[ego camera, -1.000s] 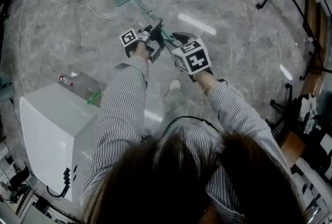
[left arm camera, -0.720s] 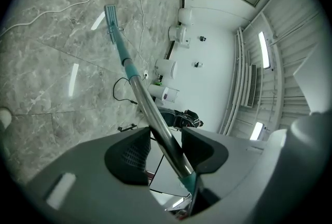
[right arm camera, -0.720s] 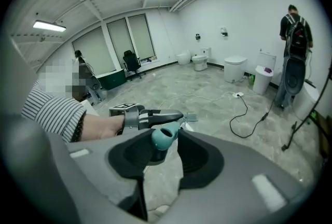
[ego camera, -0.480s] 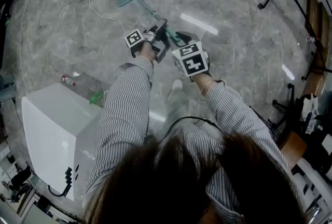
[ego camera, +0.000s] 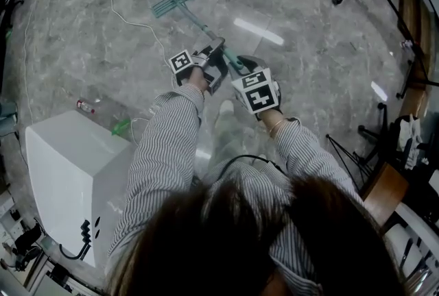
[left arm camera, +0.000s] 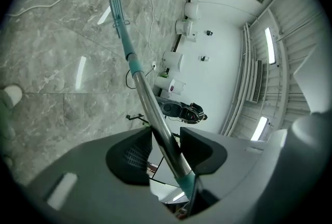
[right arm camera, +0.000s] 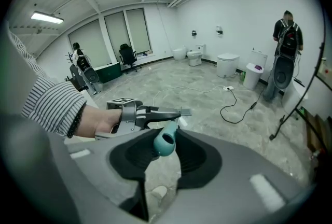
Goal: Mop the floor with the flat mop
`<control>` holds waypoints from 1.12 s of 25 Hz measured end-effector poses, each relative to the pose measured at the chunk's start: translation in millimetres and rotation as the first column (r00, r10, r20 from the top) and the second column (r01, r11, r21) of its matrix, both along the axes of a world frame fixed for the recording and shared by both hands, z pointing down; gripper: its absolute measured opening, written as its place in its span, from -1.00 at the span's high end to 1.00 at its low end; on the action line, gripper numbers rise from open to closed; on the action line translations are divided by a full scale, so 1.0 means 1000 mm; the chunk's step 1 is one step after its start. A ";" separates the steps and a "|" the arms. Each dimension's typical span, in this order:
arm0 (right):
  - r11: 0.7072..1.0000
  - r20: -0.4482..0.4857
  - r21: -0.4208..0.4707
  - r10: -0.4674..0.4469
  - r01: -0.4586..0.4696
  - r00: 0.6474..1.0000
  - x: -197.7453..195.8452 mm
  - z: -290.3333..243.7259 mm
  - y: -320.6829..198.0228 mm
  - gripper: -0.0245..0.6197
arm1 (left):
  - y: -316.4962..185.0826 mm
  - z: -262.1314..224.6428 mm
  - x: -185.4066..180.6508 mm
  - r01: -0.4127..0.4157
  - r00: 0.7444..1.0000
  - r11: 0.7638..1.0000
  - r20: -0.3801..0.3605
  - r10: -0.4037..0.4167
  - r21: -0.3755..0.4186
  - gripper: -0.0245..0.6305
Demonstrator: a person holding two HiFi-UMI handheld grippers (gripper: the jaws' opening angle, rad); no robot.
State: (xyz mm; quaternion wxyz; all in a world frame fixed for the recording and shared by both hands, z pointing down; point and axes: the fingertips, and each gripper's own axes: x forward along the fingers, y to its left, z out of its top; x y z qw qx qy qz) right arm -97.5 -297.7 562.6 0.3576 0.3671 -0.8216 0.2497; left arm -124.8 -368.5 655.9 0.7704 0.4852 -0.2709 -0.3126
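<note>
Mopping appears mid-stroke: left gripper (ego camera: 215,53) clamps the pole (ego camera: 195,16), right gripper (ego camera: 241,68) clamps its teal grip (right arm camera: 166,143), mop head (ego camera: 175,0) lies flat on the floor (ego camera: 82,27) ahead, with cleaned area indeterminable.

flat mop (ego camera: 175,1) drawn back, left gripper (left arm camera: 166,137) and right gripper (right arm camera: 165,141) nearer the person

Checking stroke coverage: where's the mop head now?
Head view, upper left of centre: the flat mop head lies on the grey floor, just right of the white cable.
</note>
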 end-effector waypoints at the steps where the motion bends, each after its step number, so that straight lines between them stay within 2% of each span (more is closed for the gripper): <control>1: 1.000 -0.001 -0.005 0.004 -0.004 1.000 0.008 0.001 0.012 0.58 | 0.011 0.001 0.008 0.003 1.000 1.000 -0.006 -0.003 -0.004 0.40; 13: 0.999 0.005 -0.009 0.048 -0.048 0.999 0.176 -0.002 0.261 0.58 | 0.262 -0.004 0.174 0.015 0.998 1.000 -0.068 -0.015 -0.008 0.42; 20: 0.998 -0.030 -0.064 0.005 -0.007 1.000 0.259 -0.008 0.410 0.57 | 0.411 -0.010 0.259 0.044 0.993 0.997 -0.107 -0.050 -0.059 0.46; 22: 0.998 -0.037 -0.069 0.008 -0.010 0.999 0.276 -0.016 0.443 0.57 | 0.446 -0.015 0.276 0.020 0.994 0.997 -0.104 -0.028 -0.074 0.47; 24: 0.997 -0.029 -0.072 0.024 -0.026 0.999 0.291 -0.024 0.472 0.57 | 0.476 -0.021 0.292 -0.039 0.996 0.995 -0.081 0.032 -0.087 0.46; 28: 0.994 0.036 -0.072 0.087 -0.084 0.996 0.319 -0.052 0.513 0.57 | 0.522 -0.048 0.324 -0.133 0.990 0.986 -0.071 0.125 -0.105 0.45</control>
